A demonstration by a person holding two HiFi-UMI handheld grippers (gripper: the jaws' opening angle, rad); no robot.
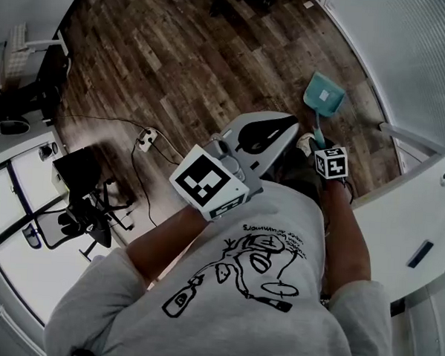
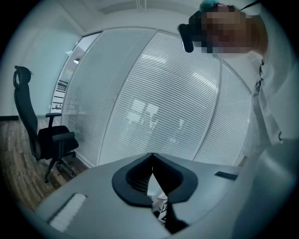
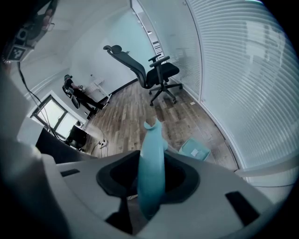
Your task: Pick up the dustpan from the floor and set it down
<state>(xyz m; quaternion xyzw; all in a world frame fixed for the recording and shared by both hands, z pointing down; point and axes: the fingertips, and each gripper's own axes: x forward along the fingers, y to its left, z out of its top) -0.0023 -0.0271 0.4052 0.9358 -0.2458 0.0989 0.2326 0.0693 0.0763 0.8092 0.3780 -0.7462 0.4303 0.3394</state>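
Observation:
The teal dustpan (image 1: 323, 95) stands on the wooden floor by the blind-covered glass wall, its pan (image 3: 195, 149) flat on the boards. Its long teal handle (image 3: 152, 177) rises up between the jaws of my right gripper (image 3: 150, 163), with a dark gap showing on either side of it. In the head view the right gripper (image 1: 313, 142) hangs over the handle's top (image 1: 318, 131), pointing steeply down. My left gripper (image 1: 291, 125) is held level in front of my chest. Its jaws (image 2: 152, 156) meet at the tips with nothing between them.
A black office chair (image 3: 156, 72) stands further along the glass wall (image 1: 422, 57). Another black chair (image 1: 87, 196) is at my left, near a power strip with its cable (image 1: 146, 137). A white ledge (image 1: 421, 214) runs close on my right.

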